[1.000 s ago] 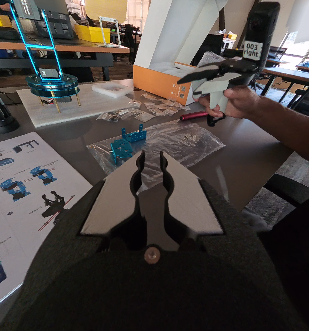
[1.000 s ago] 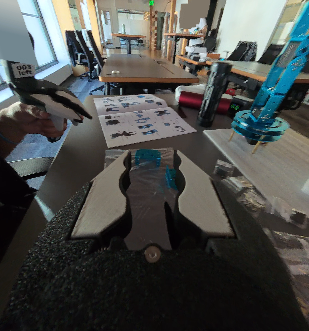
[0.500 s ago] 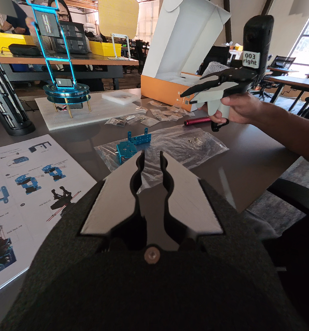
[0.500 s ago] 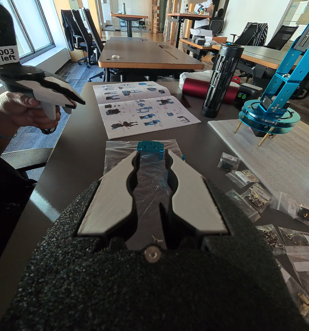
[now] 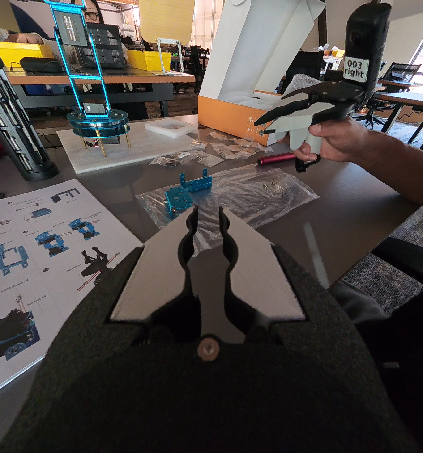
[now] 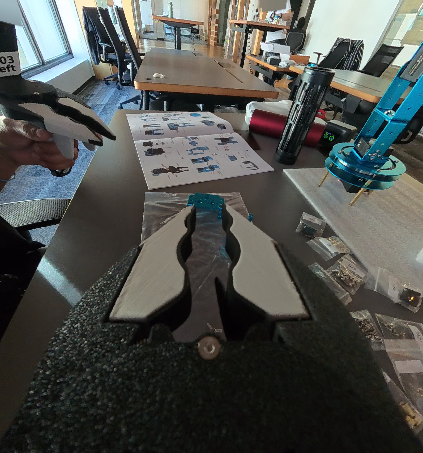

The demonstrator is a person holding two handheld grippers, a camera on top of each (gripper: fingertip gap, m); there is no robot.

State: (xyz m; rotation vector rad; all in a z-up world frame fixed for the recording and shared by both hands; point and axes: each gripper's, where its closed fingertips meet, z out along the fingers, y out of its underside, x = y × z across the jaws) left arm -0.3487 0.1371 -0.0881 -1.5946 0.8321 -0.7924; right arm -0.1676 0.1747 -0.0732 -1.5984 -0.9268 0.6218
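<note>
Two blue metal brackets [image 5: 178, 199] [image 5: 197, 182] lie on a clear plastic bag [image 5: 249, 196] on the dark table. A few loose screws [image 5: 270, 185] lie on the bag. My left gripper [image 5: 208, 210] hovers just short of the bag, its jaws slightly apart and empty. My right gripper [image 6: 209, 209] hovers over the bag [image 6: 156, 213] from the other side, pointing at a blue bracket [image 6: 205, 199], its jaws slightly apart and empty. Each gripper also shows in the other's view: the right one [image 5: 263, 123], the left one [image 6: 106, 139], both held in hands above the table.
An open instruction booklet [image 5: 33, 245] lies at the left. A blue arm base [image 5: 97, 122] stands on a white foam sheet [image 5: 144, 147]. An open orange box [image 5: 230, 117], small parts bags [image 5: 212, 157], a red cylinder [image 5: 275, 158] and a black cylinder [image 6: 301, 115] stand around. The table edge and a chair [image 5: 409, 259] are at the right. My hands' fingertips stand some 20 cm from each other.
The right gripper's jaws have narrowed and it has drawn back from the brackets. The left gripper has swung slightly to the left, its jaws unchanged.
</note>
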